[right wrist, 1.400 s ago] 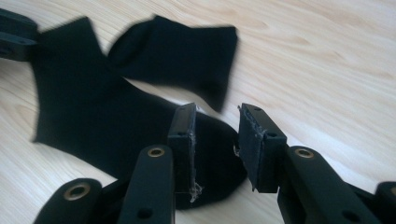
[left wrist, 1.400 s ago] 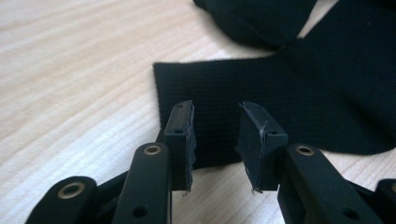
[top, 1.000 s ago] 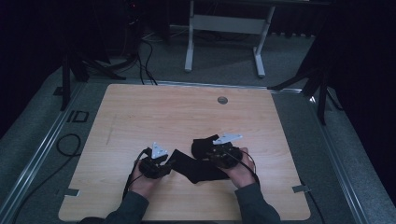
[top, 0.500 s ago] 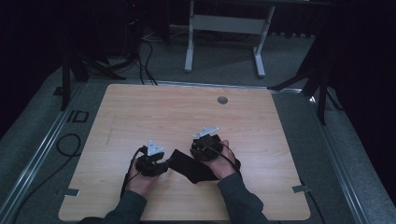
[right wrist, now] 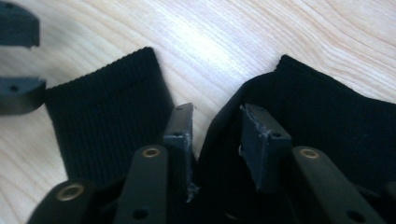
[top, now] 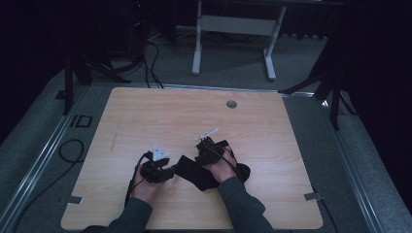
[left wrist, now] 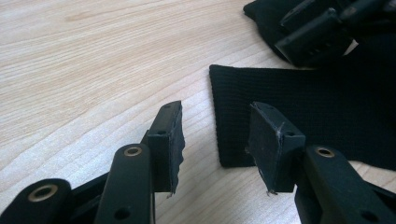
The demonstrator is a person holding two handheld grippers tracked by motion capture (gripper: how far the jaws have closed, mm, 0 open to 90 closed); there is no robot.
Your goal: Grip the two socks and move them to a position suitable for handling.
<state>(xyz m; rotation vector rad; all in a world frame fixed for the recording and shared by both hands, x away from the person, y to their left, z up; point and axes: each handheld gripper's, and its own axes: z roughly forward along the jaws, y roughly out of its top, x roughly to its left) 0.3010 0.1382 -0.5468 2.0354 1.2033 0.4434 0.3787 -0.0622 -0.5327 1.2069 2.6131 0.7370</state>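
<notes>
A black knitted garment, perhaps a sock or sleeve, lies on the tabletop near its 6 o'clock edge, between the two hands. It looks partly handled: one ribbed band lies flat and spread toward 9 o'clock, while the rest is bunched under the right hand toward 3 o'clock. No neat fold shows yet, so I judge that most of the work is still to do.

The left gripper sits at 9 o'clock of the cloth, its fingers released. The left gripper view shows them standing apart just off the ribbed corner; the left pad is over bare wood and the right one at the cloth's edge, pinching nothing. They have just been opening a little.

The right gripper rests over the bunched part. Its own view shows the fingers apart over a dark fold; they have just been closing somewhat, yet the pads do not press on the fabric.

The high view gives the overall layout and both sleeves. The gripper views add the rib texture, the clean hem and the gaps at the pads. The right gripper view also shows the other gripper's tips at 9 o'clock.
</notes>
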